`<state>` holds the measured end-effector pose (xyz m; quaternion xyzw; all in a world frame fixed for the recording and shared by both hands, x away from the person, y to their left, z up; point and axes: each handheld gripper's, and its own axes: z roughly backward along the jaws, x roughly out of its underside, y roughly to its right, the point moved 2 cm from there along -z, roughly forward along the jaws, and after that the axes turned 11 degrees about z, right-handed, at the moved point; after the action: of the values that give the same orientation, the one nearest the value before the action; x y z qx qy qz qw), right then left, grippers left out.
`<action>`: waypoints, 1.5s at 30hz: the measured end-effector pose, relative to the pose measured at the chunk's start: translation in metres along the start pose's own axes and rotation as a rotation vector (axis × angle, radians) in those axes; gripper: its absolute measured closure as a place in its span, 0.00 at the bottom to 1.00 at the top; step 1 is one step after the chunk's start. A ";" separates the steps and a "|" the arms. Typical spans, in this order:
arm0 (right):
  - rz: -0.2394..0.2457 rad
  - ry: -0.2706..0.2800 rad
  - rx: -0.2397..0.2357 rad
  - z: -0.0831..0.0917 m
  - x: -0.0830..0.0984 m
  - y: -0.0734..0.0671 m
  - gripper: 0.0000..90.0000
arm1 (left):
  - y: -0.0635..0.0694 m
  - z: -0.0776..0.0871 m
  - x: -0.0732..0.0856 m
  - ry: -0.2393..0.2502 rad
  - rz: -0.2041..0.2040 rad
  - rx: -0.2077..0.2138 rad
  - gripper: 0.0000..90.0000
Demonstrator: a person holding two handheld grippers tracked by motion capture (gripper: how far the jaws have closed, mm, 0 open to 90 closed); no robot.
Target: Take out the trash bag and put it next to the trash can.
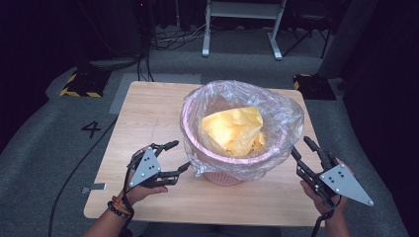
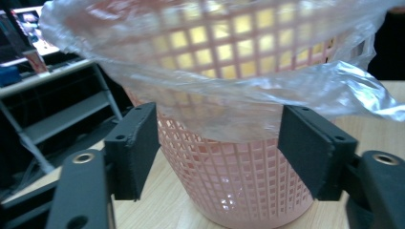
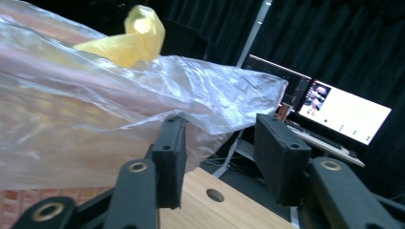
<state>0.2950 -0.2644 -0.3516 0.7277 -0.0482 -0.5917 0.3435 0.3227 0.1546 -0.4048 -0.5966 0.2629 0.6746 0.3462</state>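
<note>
A pink lattice basket [image 1: 222, 177] stands mid-table, lined with a clear plastic bag [image 1: 279, 116] whose rim folds over the outside. A crumpled yellow bag [image 1: 232, 129] lies inside. My left gripper [image 1: 181, 155] is open just left of the basket's lower wall. In the left gripper view its jaws [image 2: 219, 152] frame the basket [image 2: 239, 191] and the hanging clear bag [image 2: 229, 95], with neither pad pressing on them. My right gripper [image 1: 300, 145] is open at the basket's right side. In the right gripper view its jaws [image 3: 222, 152] stand beside the clear bag's edge [image 3: 95, 119], below the yellow bag [image 3: 138, 38].
The wooden table [image 1: 148, 113] is small, and the basket sits toward its right half. On the grey floor are a painted "4" [image 1: 91, 129], cables, striped blocks [image 1: 79, 85] and a white frame [image 1: 242, 24]. A lit monitor [image 3: 344, 117] stands to the right, off the table.
</note>
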 end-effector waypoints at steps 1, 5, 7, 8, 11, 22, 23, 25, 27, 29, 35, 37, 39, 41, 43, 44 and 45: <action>0.000 0.000 0.000 0.000 0.000 0.000 0.66 | 0.002 0.000 -0.001 0.002 -0.004 0.010 0.37; 0.012 0.017 -0.021 0.000 -0.004 0.000 0.79 | 0.009 -0.002 -0.006 0.020 -0.024 -0.012 0.50; 0.019 0.016 -0.032 -0.001 -0.007 0.000 0.86 | 0.010 -0.002 -0.007 0.016 -0.032 -0.002 0.59; 0.019 0.016 -0.032 -0.001 -0.007 0.000 0.86 | 0.012 -0.003 -0.007 0.012 -0.040 0.012 0.59; 0.015 0.025 -0.040 -0.001 -0.011 0.000 0.92 | 0.015 -0.005 -0.008 -0.003 -0.067 0.014 0.74; 0.006 0.050 -0.059 -0.001 -0.023 -0.002 0.88 | 0.018 -0.007 -0.008 0.005 -0.059 0.050 0.90; 0.012 0.049 -0.055 0.000 -0.023 -0.002 0.86 | 0.018 -0.006 -0.008 0.010 -0.055 0.055 0.84; 0.039 0.031 -0.035 0.004 -0.020 -0.005 0.72 | 0.019 -0.006 -0.008 0.021 -0.043 0.060 0.69; 0.051 0.015 -0.040 0.005 -0.018 -0.005 0.69 | 0.021 -0.005 -0.007 0.023 -0.040 0.072 0.67; 0.079 -0.011 -0.045 0.007 -0.012 -0.007 0.63 | 0.023 -0.006 -0.007 0.024 -0.023 0.084 0.56; 0.201 -0.104 -0.034 0.005 0.002 -0.021 0.42 | 0.029 -0.010 -0.006 0.003 -0.006 0.117 0.39; 0.242 -0.130 -0.008 0.001 0.006 -0.027 0.37 | 0.031 -0.014 -0.008 0.011 0.003 0.116 0.38; 0.254 -0.137 0.007 -0.001 0.007 -0.029 0.36 | 0.031 -0.015 -0.009 0.017 0.004 0.116 0.38; 0.269 -0.139 0.029 -0.004 0.007 -0.031 0.35 | 0.033 -0.016 -0.010 0.020 0.008 0.109 0.40; 0.285 -0.150 0.047 -0.007 0.007 -0.033 0.36 | 0.033 -0.016 -0.010 0.028 0.010 0.108 0.42; 0.298 -0.155 0.055 -0.009 0.007 -0.034 0.36 | 0.033 -0.017 -0.010 0.027 0.011 0.104 0.44; 0.316 -0.165 0.068 -0.011 0.008 -0.035 0.37 | 0.033 -0.017 -0.010 0.030 0.011 0.101 0.44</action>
<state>0.2955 -0.2369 -0.3770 0.6711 -0.2100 -0.5862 0.4024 0.3077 0.1195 -0.3990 -0.5868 0.3049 0.6535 0.3682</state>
